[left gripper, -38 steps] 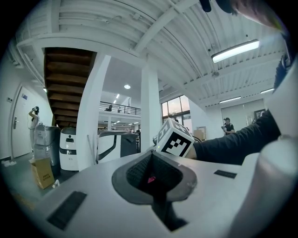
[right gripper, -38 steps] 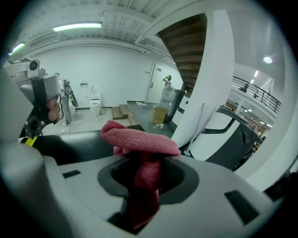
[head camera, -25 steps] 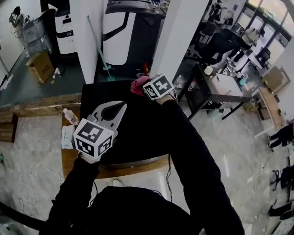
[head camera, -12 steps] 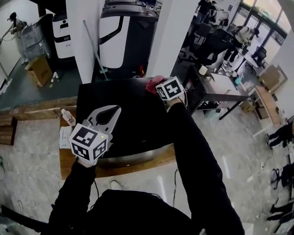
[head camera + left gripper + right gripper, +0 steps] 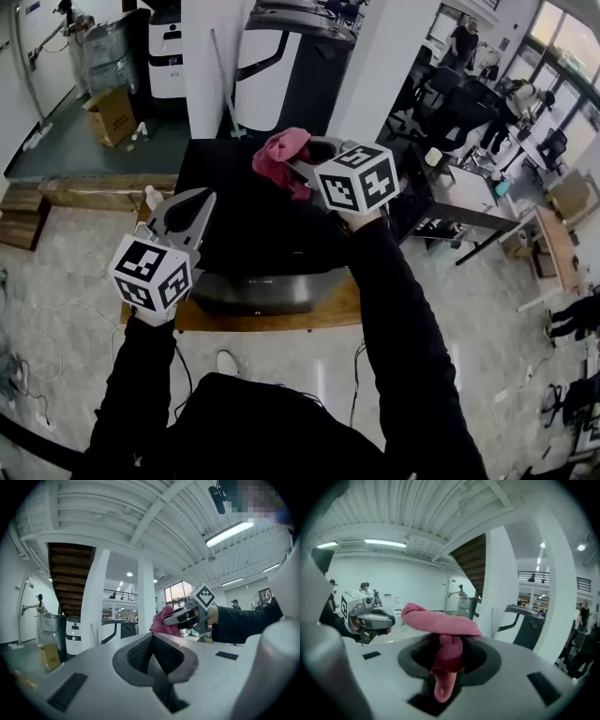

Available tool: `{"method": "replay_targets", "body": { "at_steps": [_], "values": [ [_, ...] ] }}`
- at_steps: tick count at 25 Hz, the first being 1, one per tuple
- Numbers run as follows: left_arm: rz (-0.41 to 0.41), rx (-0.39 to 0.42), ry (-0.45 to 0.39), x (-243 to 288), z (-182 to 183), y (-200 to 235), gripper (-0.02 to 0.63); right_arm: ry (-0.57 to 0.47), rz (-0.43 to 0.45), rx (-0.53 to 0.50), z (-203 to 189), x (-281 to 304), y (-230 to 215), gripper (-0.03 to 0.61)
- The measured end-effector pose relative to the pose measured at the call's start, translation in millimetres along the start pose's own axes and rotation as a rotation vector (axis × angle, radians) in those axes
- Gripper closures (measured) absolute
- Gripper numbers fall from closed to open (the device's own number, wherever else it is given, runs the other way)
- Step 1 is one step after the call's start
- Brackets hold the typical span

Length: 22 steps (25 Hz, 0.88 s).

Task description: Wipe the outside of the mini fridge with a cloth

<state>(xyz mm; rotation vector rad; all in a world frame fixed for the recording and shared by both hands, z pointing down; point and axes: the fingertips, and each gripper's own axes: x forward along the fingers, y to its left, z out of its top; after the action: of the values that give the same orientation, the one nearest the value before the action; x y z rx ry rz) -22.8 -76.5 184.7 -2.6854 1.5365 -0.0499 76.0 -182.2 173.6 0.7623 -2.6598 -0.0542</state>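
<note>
Crosswise, pink cloth (image 5: pixel 440 622) in right gripper (image 5: pixel 450 639)

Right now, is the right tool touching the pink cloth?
Touching. The right gripper view shows the right tool clamped on the pink cloth, a fold pinched between its jaws.

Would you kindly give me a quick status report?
Left gripper shut, empty. Right gripper shut on pink terry cloth, above black mini fridge. Nothing seen in the way.
</note>
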Motion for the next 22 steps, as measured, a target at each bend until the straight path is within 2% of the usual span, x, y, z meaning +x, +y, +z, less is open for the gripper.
{"method": "replay_targets", "body": {
  "at_steps": [5, 9, 15, 18, 22],
  "values": [
    [0.150, 0.010, 0.037, -53.5, -10.7, 15.7, 0.607, -0.059, 0.217, 0.030, 16.1, 27.6, 88.1, 0.445],
    [0.230, 0.017, 0.093, -90.0, -31.7, 36.8, 0.607, 0.034, 0.317, -0.014, 1.0, 71.2, 153.4, 0.446],
    [0.257, 0.006, 0.142, -113.9, -59.6, 75.0, 0.607, 0.181, 0.365, -0.123, -18.5, 137.8, 215.4, 0.446],
    [0.243, -0.002, 0.146, -120.7, -68.4, 93.5, 0.607, 0.265, 0.366, -0.168, -32.4, 166.1, 228.3, 0.446],
    [0.194, -0.057, 0.155, -123.1, -83.9, 111.8, 0.607, 0.356, 0.348, -0.196, -50.6, 187.2, 231.5, 0.449]
  ]
}}
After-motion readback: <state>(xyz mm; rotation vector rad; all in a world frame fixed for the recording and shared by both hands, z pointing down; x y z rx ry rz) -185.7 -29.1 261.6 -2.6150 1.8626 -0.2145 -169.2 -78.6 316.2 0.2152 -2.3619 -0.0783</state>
